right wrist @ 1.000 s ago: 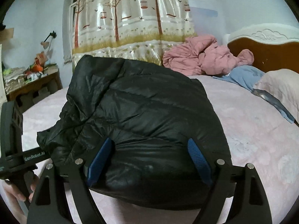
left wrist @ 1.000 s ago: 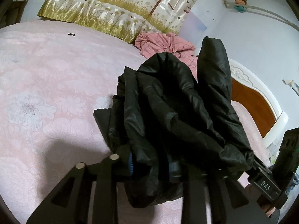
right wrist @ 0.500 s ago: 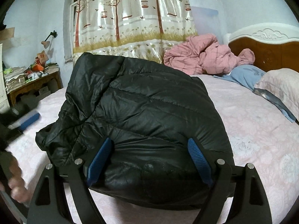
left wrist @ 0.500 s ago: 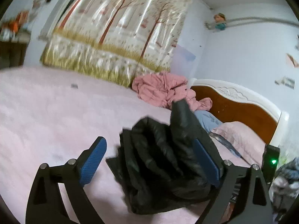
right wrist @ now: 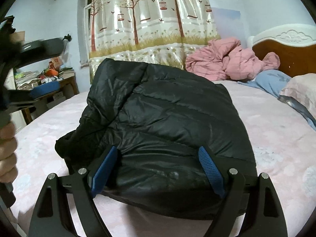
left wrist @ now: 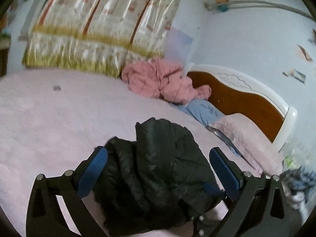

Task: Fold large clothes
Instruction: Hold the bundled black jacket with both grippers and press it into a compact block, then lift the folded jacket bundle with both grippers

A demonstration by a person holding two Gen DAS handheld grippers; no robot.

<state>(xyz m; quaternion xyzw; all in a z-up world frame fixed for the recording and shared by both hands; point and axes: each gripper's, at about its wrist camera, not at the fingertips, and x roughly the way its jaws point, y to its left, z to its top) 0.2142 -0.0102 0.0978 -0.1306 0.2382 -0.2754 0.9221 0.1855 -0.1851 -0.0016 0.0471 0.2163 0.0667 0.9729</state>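
The left tongs [left wrist: 158, 169] have let go of the black quilted puffer jacket [right wrist: 158, 130] and lifted, their jaws opening wide above it. It lies bundled on the pink bed [right wrist: 276, 138]; the right tongs [right wrist: 158, 169] apparently clamp its near edge, so folding looks nearly finished

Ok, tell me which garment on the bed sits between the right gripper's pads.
The black puffer jacket. It lies folded right at the right gripper; the crumpled pink garment and the blue one lie far off by the headboard.
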